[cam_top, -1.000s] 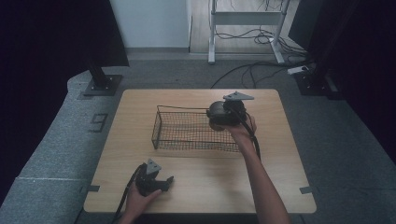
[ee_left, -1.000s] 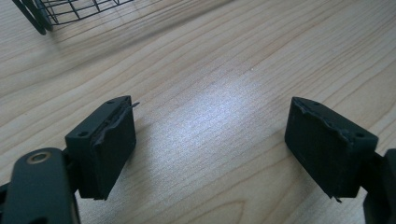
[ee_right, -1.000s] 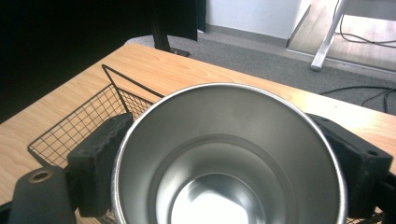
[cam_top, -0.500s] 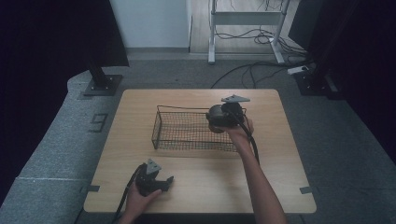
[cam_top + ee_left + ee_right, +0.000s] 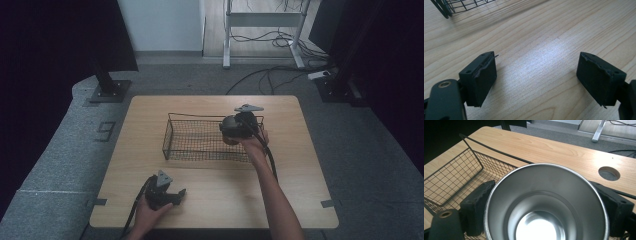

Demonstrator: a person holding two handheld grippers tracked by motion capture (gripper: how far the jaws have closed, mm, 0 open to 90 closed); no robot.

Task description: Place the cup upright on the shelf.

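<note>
A black wire basket stands at the middle of the wooden table. My right gripper hangs over the basket's right end, shut on a stainless steel cup. In the right gripper view the cup's open mouth faces the camera, the black pads press on both of its sides, and the basket lies behind it to the left. Near the table's front left, my left gripper rests low over the wood. Its jaws are spread wide in the left gripper view, with bare table between them.
A round cable hole sits in the tabletop beyond the cup. The corner of the basket lies ahead of the left gripper. Black stand feet and cables are on the grey floor behind the table.
My right gripper with the cup has sunk slightly toward the basket's right end. The left gripper has stayed where it was.
</note>
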